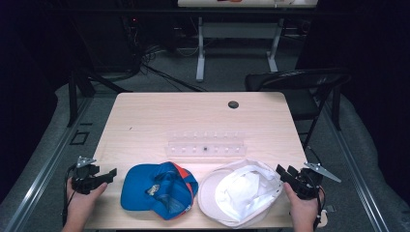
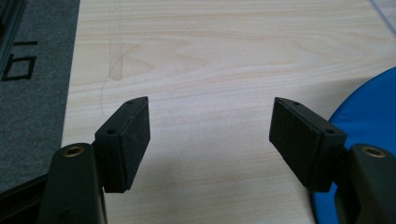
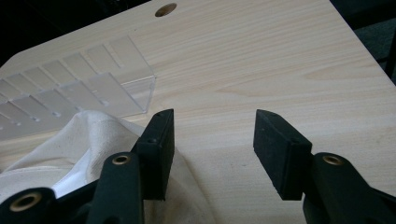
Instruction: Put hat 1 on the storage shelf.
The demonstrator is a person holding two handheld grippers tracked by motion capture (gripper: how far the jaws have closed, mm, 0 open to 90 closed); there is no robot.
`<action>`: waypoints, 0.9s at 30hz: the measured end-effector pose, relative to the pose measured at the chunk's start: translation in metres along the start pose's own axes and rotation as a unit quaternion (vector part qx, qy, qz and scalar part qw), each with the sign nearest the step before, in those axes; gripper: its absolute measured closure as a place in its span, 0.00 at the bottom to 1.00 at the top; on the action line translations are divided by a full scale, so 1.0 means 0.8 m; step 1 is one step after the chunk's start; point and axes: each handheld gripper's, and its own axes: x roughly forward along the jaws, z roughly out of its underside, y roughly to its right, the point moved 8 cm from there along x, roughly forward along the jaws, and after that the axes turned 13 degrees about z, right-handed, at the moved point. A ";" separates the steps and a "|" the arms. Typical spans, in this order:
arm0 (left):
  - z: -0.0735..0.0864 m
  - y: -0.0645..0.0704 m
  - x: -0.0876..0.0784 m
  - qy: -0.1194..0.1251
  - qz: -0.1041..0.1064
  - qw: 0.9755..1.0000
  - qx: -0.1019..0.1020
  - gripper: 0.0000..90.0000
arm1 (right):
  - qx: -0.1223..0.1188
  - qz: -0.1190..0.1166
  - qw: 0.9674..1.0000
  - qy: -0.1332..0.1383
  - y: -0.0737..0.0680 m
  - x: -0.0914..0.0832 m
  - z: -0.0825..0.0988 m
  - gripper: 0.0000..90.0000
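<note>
The left gripper (image 2: 210, 140) stood with its black jaws spread wide and nothing between them but bare pale wooden table (image 2: 210, 56); just beside its right-hand jaw lay the rounded edge of the blue fabric cap with orange trim (image 2: 369, 112). The right gripper (image 3: 212, 149) was likewise parted and gripped nothing — one jaw hung just over the edge of the cream-white cloth cap (image 3: 88, 140), though contact could not be told. From the high view, both caps lay upside down side by side along the near edge, blue on the left, white on the right, with a clear plastic compartmented tray (image 1: 205, 143) behind them at mid-table and a black folding chair (image 1: 300, 82) beyond the far right corner.
</note>
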 end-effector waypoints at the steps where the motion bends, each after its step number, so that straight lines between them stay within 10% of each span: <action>1: 0.001 0.000 0.000 -0.001 0.001 1.000 -0.002 0.33 | -0.002 0.002 1.000 0.001 -0.001 0.000 0.000 0.54; 20: 0.004 0.004 0.000 -0.025 -0.010 1.000 0.005 0.35 | -0.041 -0.002 0.998 -0.038 -0.036 -0.025 -0.021 0.55; 27: 0.003 0.008 0.002 -0.024 -0.007 1.000 0.010 0.35 | -0.110 -0.008 0.988 -0.111 -0.062 -0.033 -0.025 0.51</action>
